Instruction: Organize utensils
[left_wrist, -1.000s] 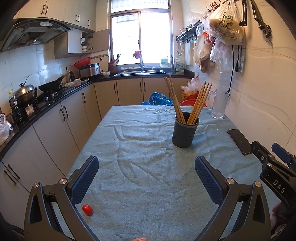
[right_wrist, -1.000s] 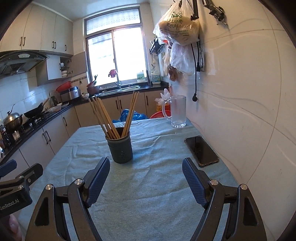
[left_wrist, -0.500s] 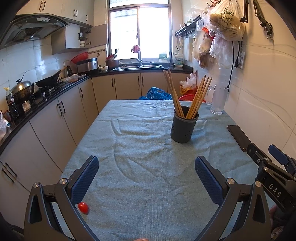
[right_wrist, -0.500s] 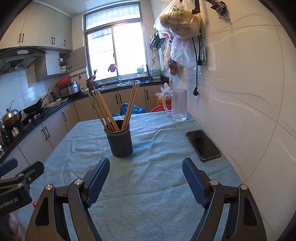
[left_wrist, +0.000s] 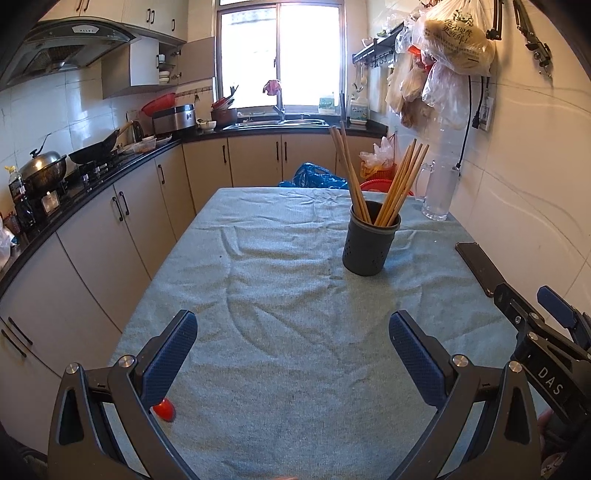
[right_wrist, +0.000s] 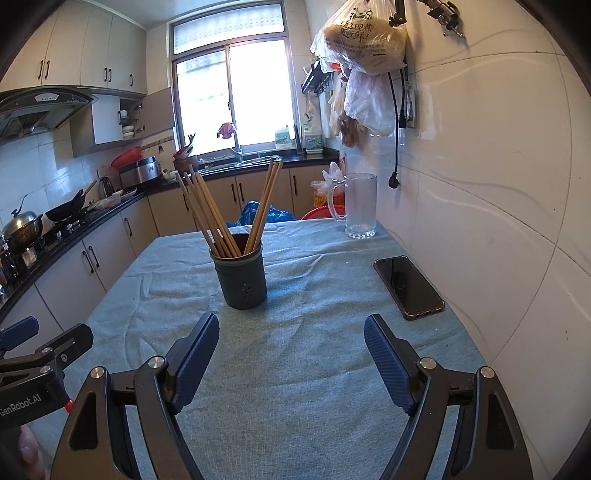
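chopsticks (right_wrist: 218, 218) in holder (right_wrist: 242, 278) mid-table (right_wrist: 295, 369); phone (right_wrist: 408, 288) right, mug (right_wrist: 360, 210) behind phone

"DAS" — right gripper (left_wrist: 546, 314) | "GenRobot.AI" — left gripper (right_wrist: 22, 339) | hanging bag (right_wrist: 364, 40): print unreadable

Daylight floods through the window (left_wrist: 280, 55) over beige cabinets (left_wrist: 255, 158), a black countertop (left_wrist: 110, 162) and white tiled walls (right_wrist: 498, 184).
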